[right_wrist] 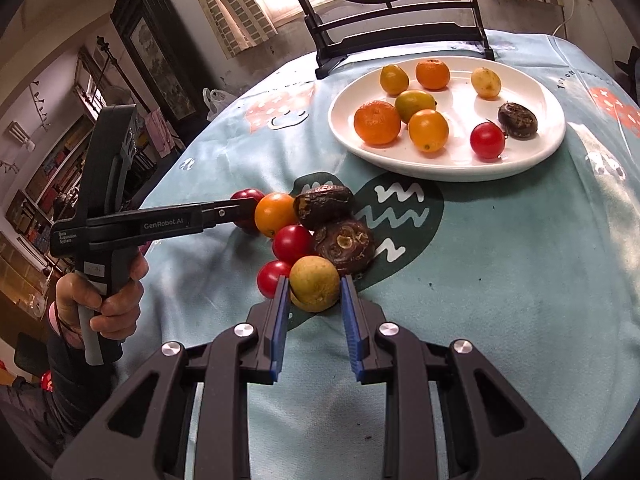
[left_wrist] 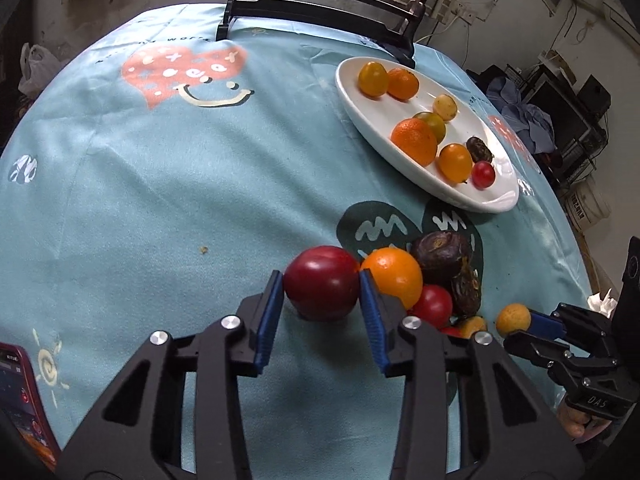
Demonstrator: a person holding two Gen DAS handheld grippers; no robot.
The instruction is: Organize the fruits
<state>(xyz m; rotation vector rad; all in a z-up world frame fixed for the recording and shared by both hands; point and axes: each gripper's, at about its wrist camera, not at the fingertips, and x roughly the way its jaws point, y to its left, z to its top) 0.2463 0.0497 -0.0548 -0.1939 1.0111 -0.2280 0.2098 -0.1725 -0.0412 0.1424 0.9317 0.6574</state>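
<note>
A pile of fruit lies on the blue tablecloth. My left gripper (left_wrist: 322, 280) is shut on a dark red tomato (left_wrist: 322, 282) at the pile's left side, resting on the cloth. Beside it are an orange fruit (left_wrist: 394, 274), dark brown water chestnuts (left_wrist: 440, 254) and a small red tomato (left_wrist: 434, 304). My right gripper (right_wrist: 314, 284) is shut on a yellow-brown round fruit (right_wrist: 314, 284) at the pile's near edge; it also shows in the left wrist view (left_wrist: 513, 319). A white oval plate (right_wrist: 532, 156) holds several oranges, tomatoes and a chestnut.
A black wooden stand (right_wrist: 400, 36) with a round painted panel is at the table's far edge behind the plate. A red phone (left_wrist: 20, 392) lies at the near left. Shelves and furniture surround the round table.
</note>
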